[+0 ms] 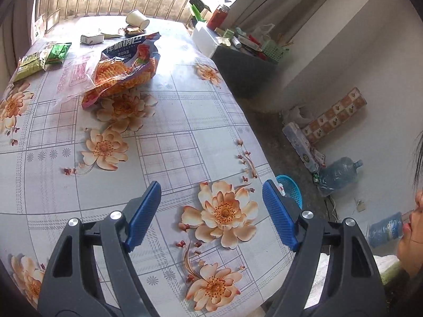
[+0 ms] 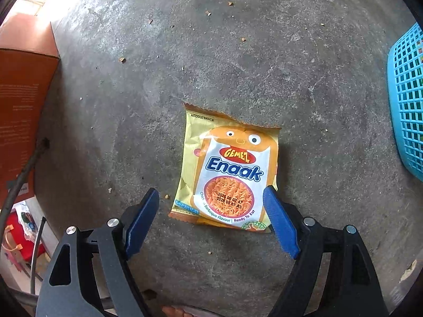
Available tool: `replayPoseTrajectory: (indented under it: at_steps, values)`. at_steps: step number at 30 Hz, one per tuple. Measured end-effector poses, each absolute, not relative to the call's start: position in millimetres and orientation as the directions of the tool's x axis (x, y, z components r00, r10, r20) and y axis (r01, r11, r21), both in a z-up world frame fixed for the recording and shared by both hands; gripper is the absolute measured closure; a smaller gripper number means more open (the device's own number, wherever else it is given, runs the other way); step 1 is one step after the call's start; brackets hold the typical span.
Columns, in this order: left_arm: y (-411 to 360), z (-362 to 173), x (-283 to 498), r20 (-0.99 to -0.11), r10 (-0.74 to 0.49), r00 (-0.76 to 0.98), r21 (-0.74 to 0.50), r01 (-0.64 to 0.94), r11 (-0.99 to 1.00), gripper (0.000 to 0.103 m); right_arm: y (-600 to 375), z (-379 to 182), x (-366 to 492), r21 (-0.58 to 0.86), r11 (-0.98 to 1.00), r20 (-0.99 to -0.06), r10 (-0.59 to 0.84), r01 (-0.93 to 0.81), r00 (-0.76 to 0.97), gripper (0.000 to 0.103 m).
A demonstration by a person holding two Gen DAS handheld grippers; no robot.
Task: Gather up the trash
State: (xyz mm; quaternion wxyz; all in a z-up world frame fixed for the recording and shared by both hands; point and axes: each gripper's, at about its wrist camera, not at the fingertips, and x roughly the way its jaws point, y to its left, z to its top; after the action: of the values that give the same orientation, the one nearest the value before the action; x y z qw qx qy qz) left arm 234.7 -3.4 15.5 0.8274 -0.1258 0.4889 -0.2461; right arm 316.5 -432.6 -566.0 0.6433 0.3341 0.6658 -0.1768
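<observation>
Left wrist view: the left gripper (image 1: 211,206), jaws wide and empty, hangs over a glossy floral tablecloth (image 1: 169,142); 1 crinkled noodle bag (image 1: 127,66) and 1 tipped paper cup (image 1: 137,19) lie far off.

Right wrist view: the right gripper (image 2: 211,208), 2 ribbed blue pads spread, straddles 1 flat foil snack packet (image 2: 230,169) on rough concrete (image 2: 211,52); a blue mesh basket (image 2: 407,100) is cut off.

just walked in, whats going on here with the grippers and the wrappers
A person is collecting trash with two handheld grippers. The right gripper points down at a yellow-orange noodle snack packet lying on the grey concrete floor, open and not gripping it. The left gripper hovers open over the floral tablecloth, empty.
</observation>
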Motion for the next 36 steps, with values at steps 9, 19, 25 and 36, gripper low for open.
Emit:
replayPoseTrajectory:
  at_steps: [9, 19, 25, 36]
  values:
    - [10.6, 5.0, 244.6, -0.76, -0.512, 0.4, -0.45, 0.244, 0.859, 0.028, -417.5, -582.2, 322.4, 0.136, 0.74, -0.982, 0.188, 0.658, -0.009, 0.019]
    - [28.8, 6.5, 236.8, -0.741, -0.523, 0.421, -0.474, 0.224, 0.851, 0.028, -409.6, -570.8, 323.2, 0.059, 0.746, -0.987, 0.144, 0.664, -0.073, 0.095]
    - [39.1, 13.6, 226.0, -0.717, -0.535, 0.446, -0.49, 0.222, 0.843, 0.028, -426.8, -560.4, 302.8, 0.11, 0.705, -0.983, 0.182, 0.7, -0.029, 0.099]
    - [35.8, 23.8, 213.1, -0.665, -0.59, 0.459, -0.525, 0.275, 0.806, 0.028, -468.4, -440.1, 229.7, 0.396, 0.651, -0.918, 0.256, 0.648, 0.303, 0.101]
